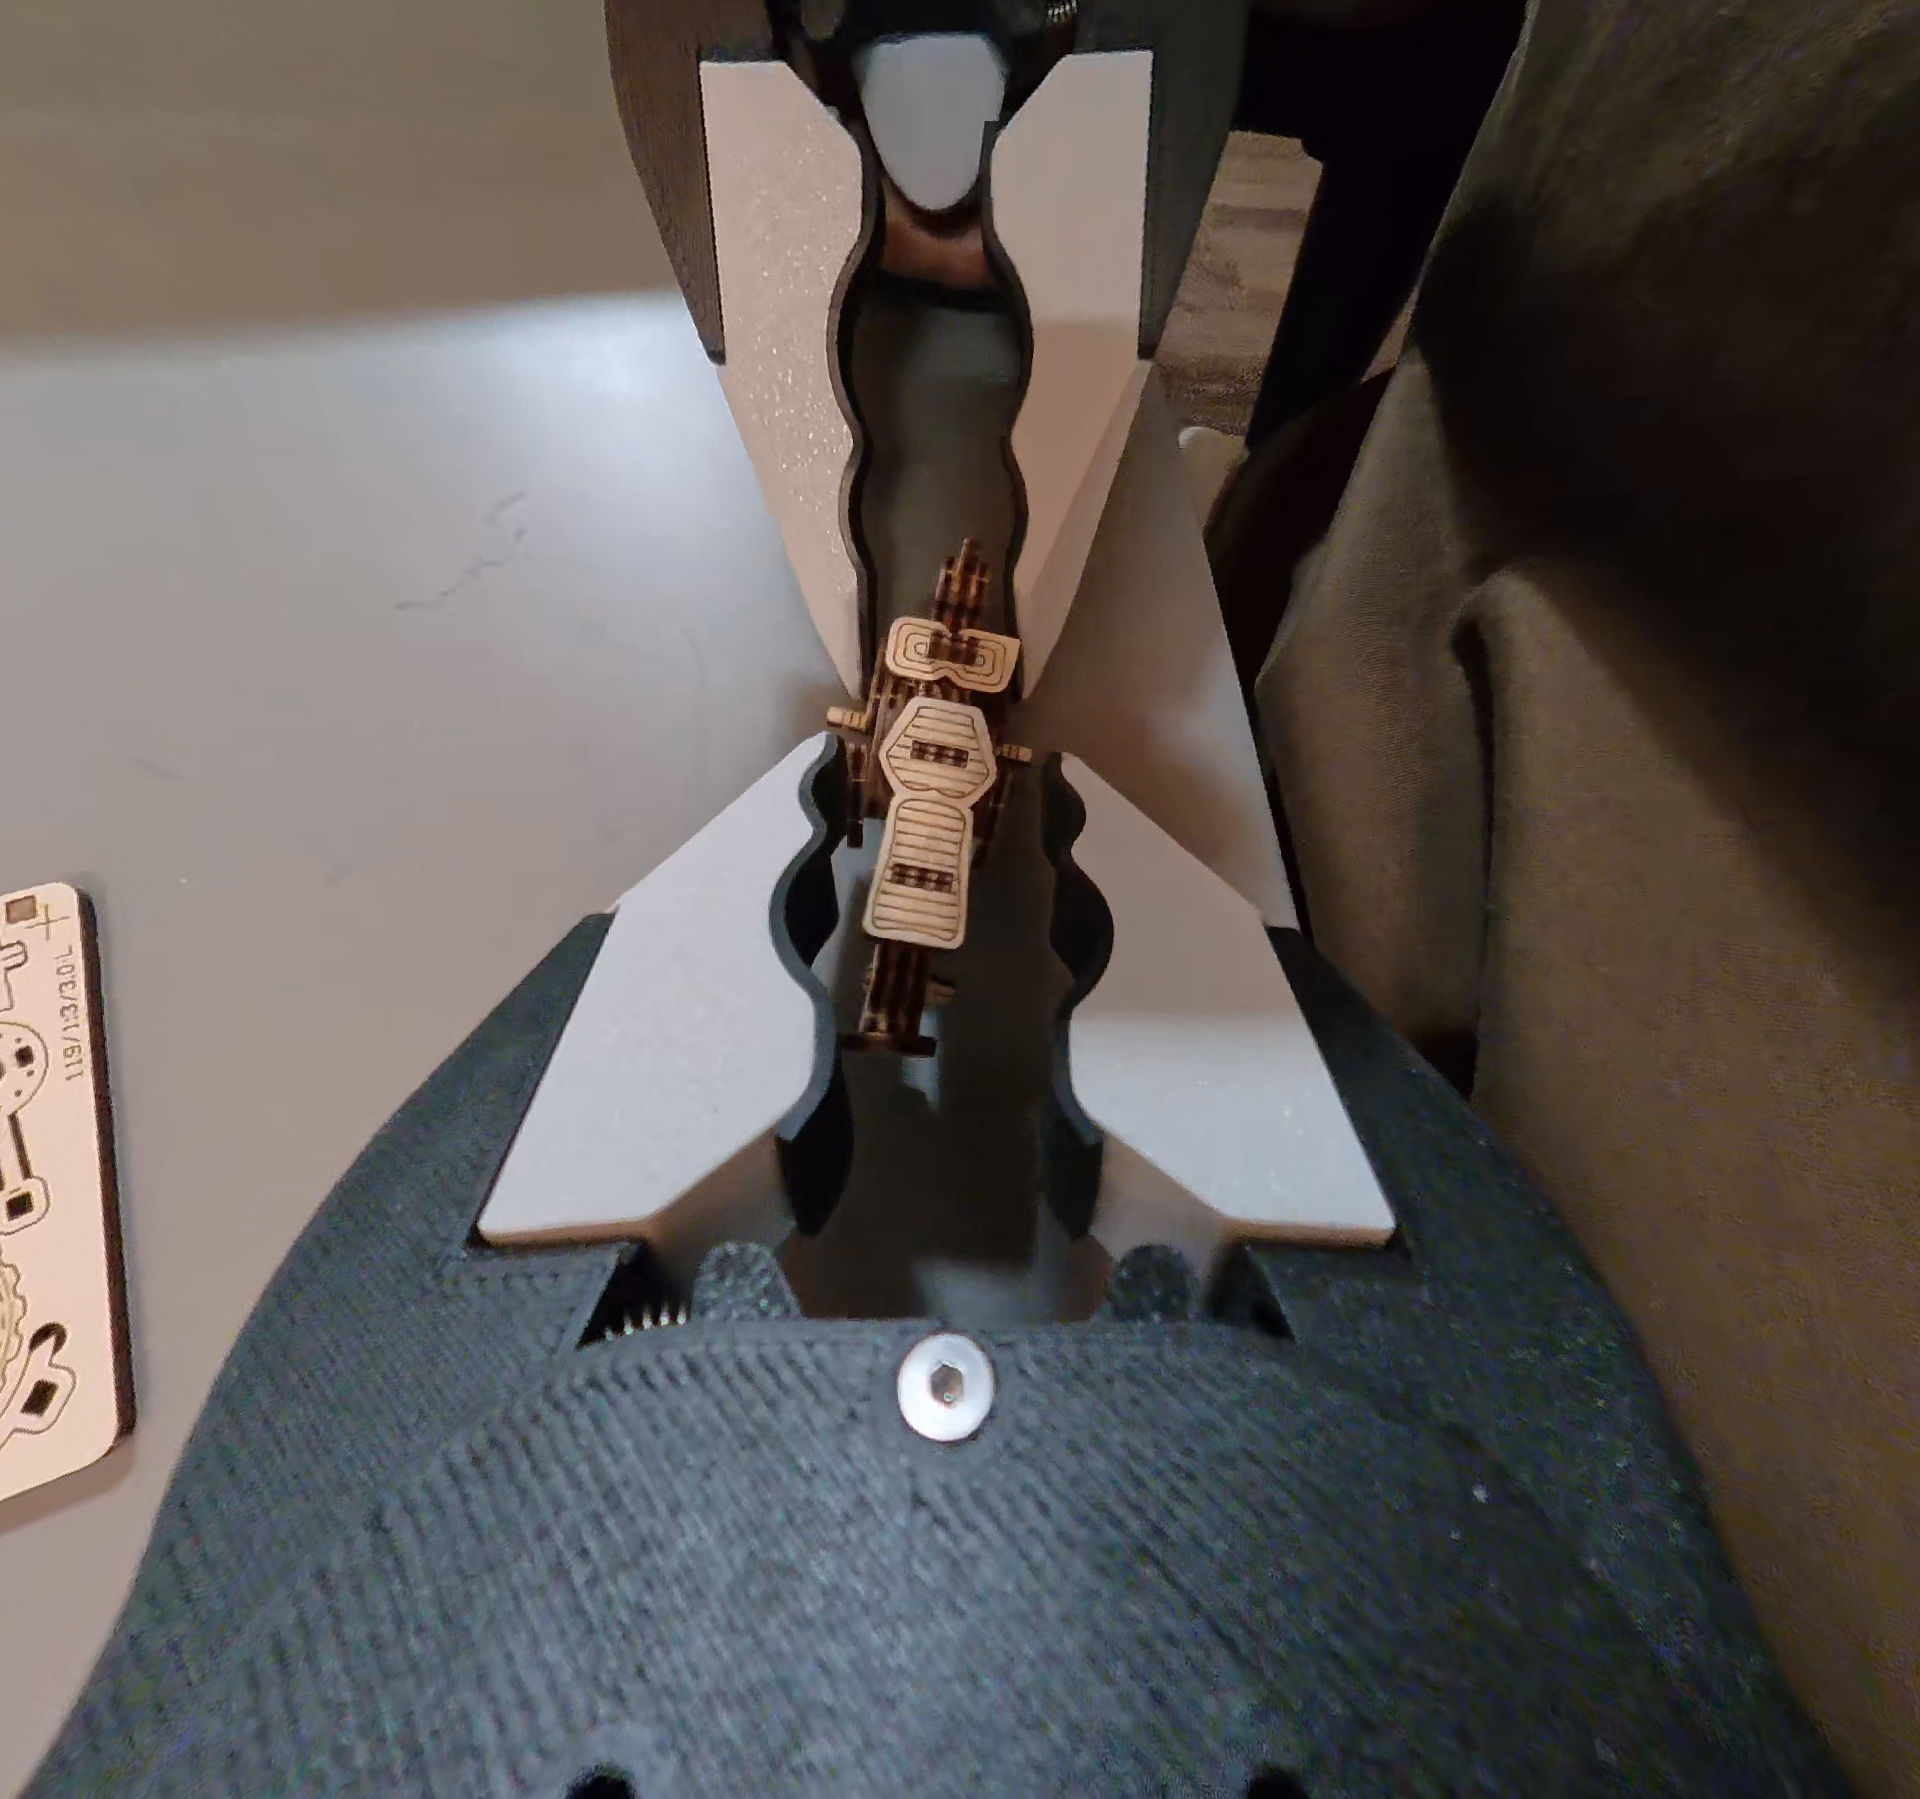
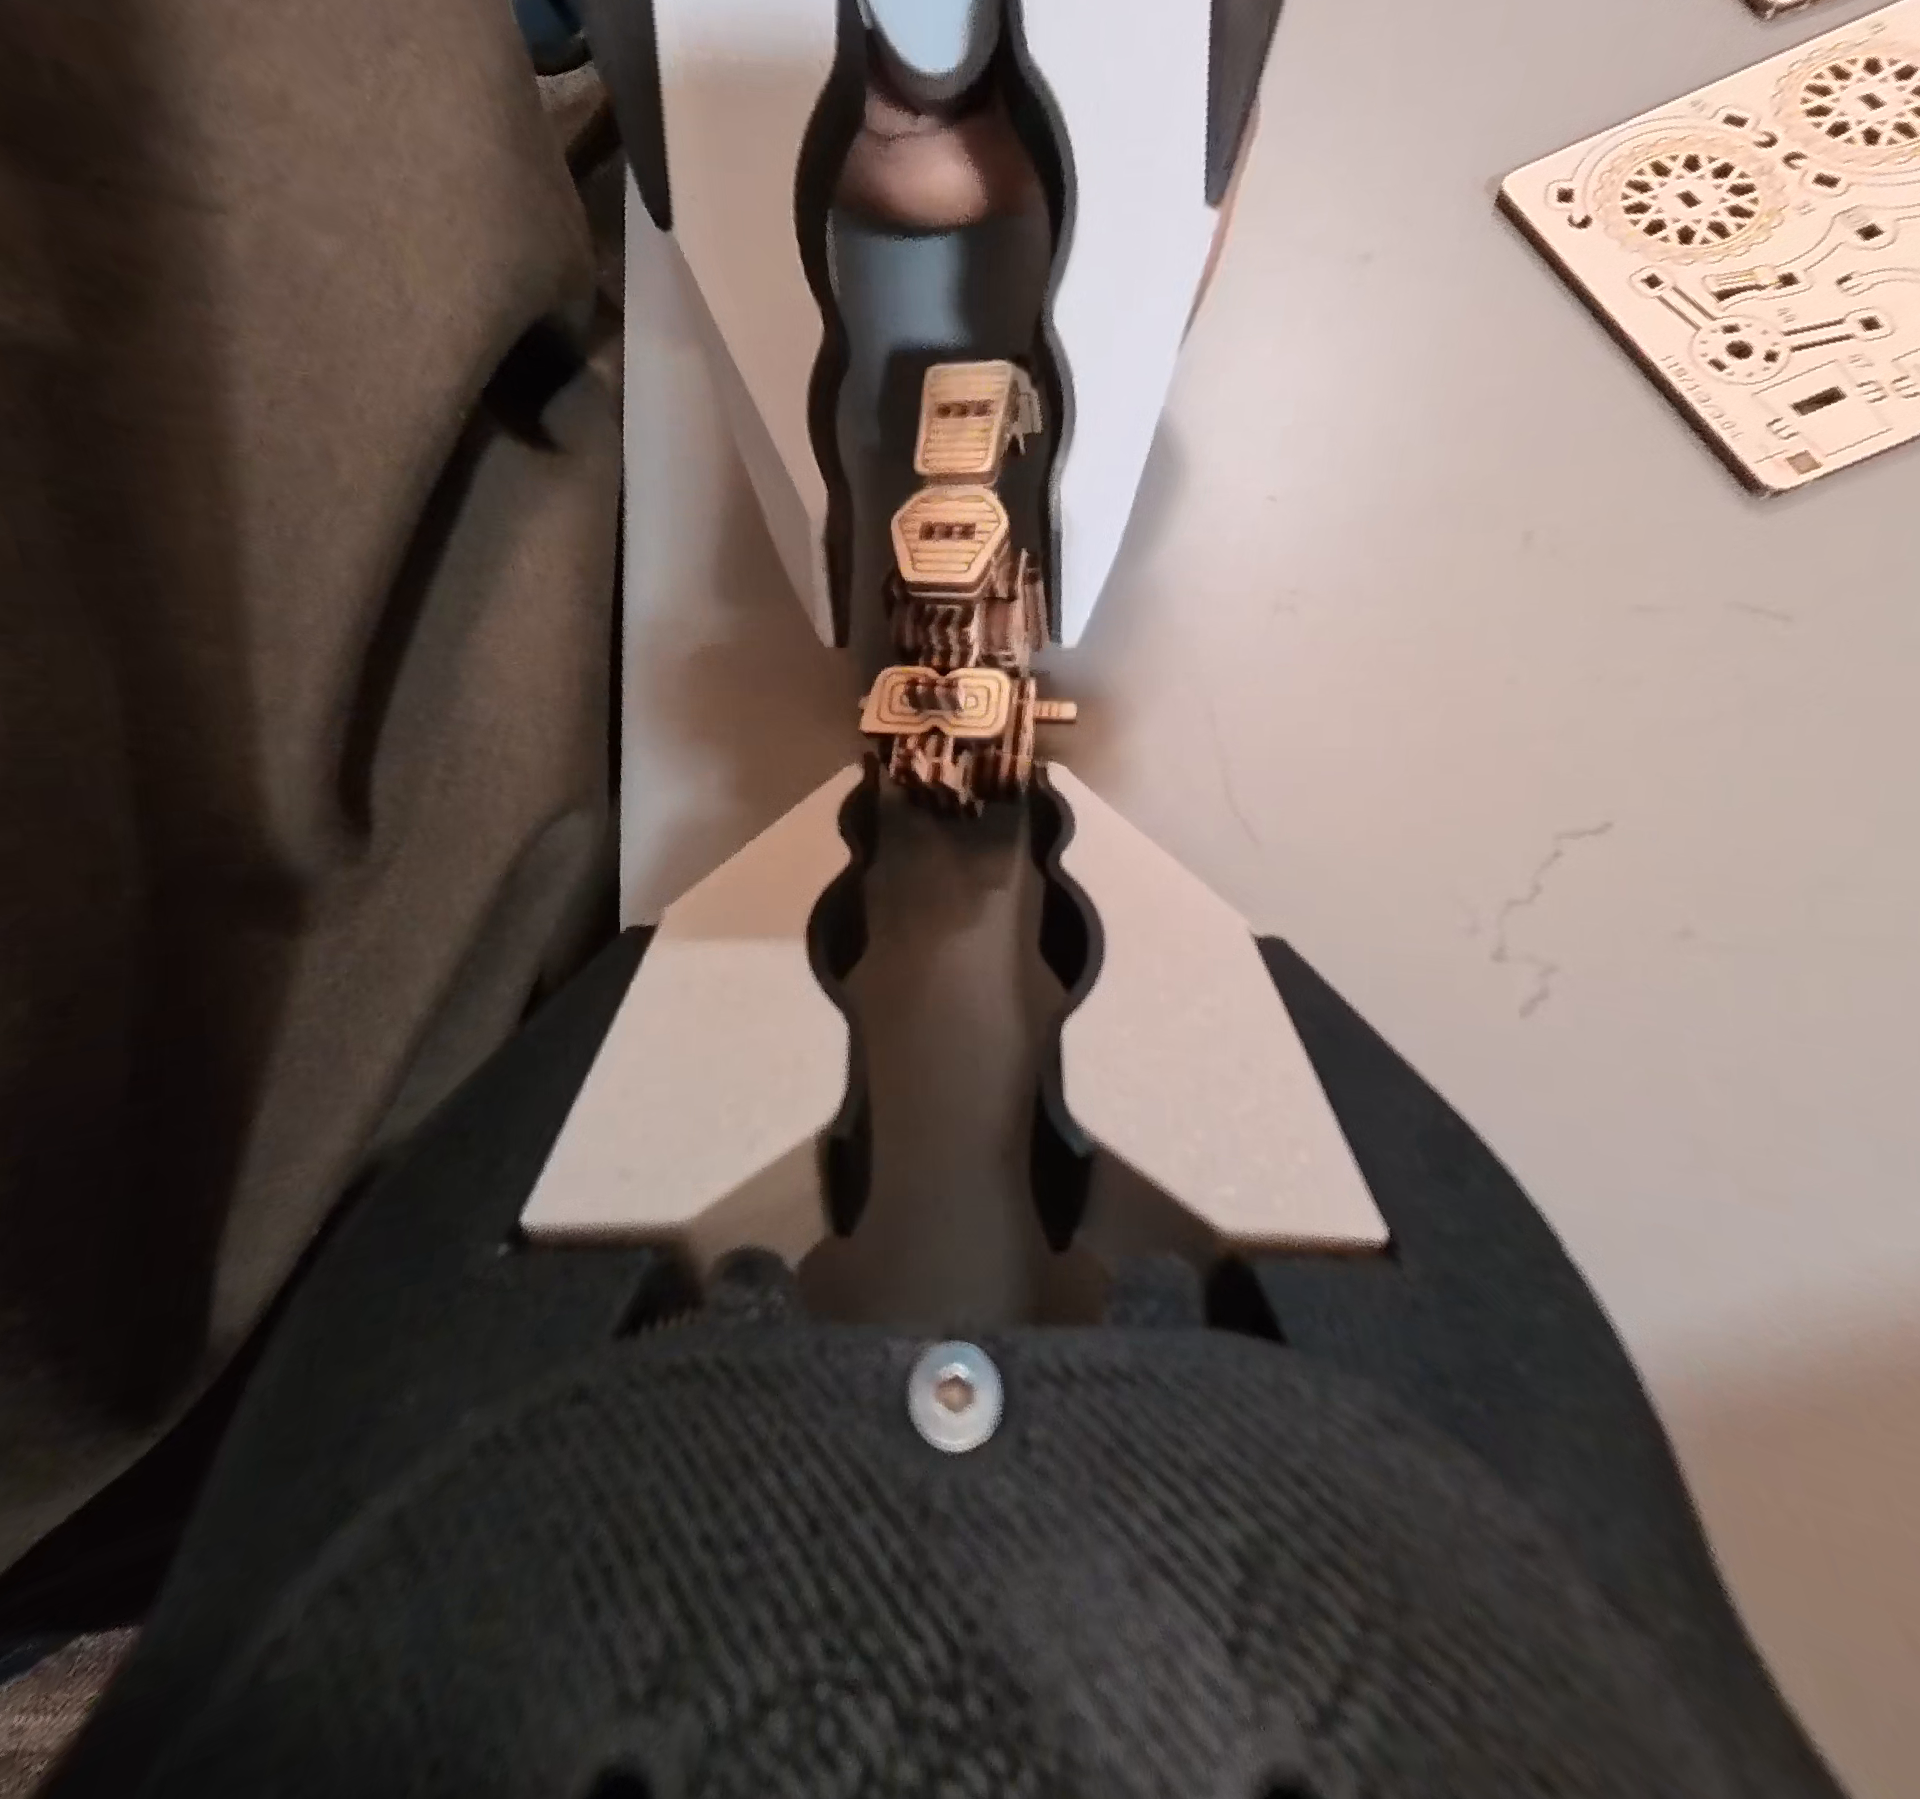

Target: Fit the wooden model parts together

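**Handling the wooden model between two opposed grippers**

At far left in the left wrist view, a laser-cut parts sheet [image 1: 52, 1188] lies flat on the grey table [image 1: 312, 502], well apart from the work. In the centre, the wooden model [image 1: 930, 814], a small assembly of thin stacked plywood layers topped with three engraved plates, hangs above the table between the two tools. Your left gripper [image 1: 940, 762] pinches one end; its jaws stand narrowed on the layered body. The right gripper [image 2: 951, 793] faces it tip to tip and pinches the other end likewise.

Treat the model as light, stiff and brittle. Thin tabs project sideways near the tips and probably snap under side load. Grip the stacked edges, not the plates or tabs. Judge squeeze force carefully: friction-fit joints may slip.

To the right, dark fabric [image 1: 1662, 710] hangs close beside the grippers and limits swing room. In the right wrist view, further parts sheets [image 2: 1745, 243] lie on the table, clear of the work.
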### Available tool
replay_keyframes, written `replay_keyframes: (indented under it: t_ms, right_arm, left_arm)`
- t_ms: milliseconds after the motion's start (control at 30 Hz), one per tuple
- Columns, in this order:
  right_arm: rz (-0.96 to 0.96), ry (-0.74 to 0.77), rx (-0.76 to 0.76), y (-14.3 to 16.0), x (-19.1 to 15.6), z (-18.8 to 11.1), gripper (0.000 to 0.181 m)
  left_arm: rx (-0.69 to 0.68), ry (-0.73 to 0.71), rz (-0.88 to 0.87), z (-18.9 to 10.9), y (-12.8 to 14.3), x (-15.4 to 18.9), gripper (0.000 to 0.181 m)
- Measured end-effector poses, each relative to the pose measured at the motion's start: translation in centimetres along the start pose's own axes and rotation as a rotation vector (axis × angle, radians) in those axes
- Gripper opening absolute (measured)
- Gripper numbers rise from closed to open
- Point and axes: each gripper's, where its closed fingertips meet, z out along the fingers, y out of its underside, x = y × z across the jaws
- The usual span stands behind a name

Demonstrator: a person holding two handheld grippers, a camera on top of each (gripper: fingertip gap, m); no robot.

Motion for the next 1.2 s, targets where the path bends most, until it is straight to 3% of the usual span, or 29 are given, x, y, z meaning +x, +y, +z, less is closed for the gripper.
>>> replay_keyframes:
  t_ms: [433,1200]
  right_arm:
    - [-0.004,0.016,0.000,0.04,0.08,-0.05,0.026]
    - [0.017,0.012,0.003,0.00,0.15,-0.08,0.026]
  left_arm:
    - [-0.054,-0.116,0.162,0.25,0.69,-0.37,0.030]
    - [-0.060,-0.130,0.151,0.29,0.68,-0.58,0.030]
